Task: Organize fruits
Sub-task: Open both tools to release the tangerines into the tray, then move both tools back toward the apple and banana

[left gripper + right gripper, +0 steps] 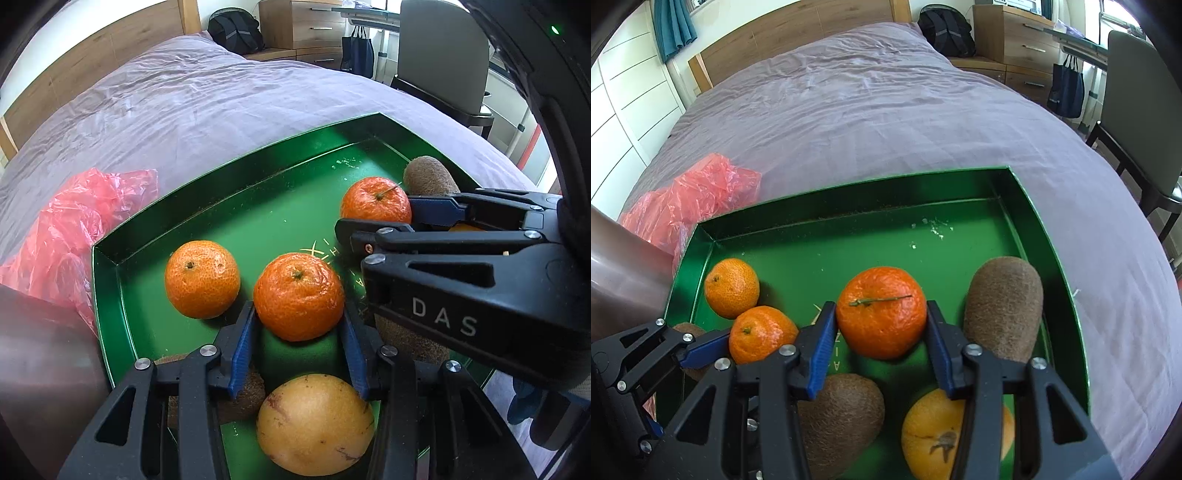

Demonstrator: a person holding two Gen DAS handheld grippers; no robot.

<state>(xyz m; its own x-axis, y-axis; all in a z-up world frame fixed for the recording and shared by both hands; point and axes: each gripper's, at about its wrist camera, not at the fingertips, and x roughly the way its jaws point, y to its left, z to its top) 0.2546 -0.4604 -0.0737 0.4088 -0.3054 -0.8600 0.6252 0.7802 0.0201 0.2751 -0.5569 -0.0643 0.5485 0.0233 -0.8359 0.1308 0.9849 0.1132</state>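
A green tray (229, 173) (849, 206) lies on the bed and holds the fruit. My left gripper (299, 317) is open, its blue pads on either side of a mandarin (299, 295), which also shows in the right wrist view (761, 338). My right gripper (881, 323) is open, its pads flanking a stemmed mandarin (881, 317) (375, 201); whether the pads of either gripper touch the fruit I cannot tell. A third mandarin (202, 278) (731, 288) sits at the left. Brown kiwis (1004, 306) (842, 417) (428, 179), a yellow fruit (314, 424) and an orange (934, 435) lie around them.
A crumpled red plastic bag (74, 221) (698, 199) lies on the purple bedsheet (184, 103) left of the tray. A grey chair (439, 55), a drawer unit (1015, 37) and a black backpack (945, 33) stand beyond the bed.
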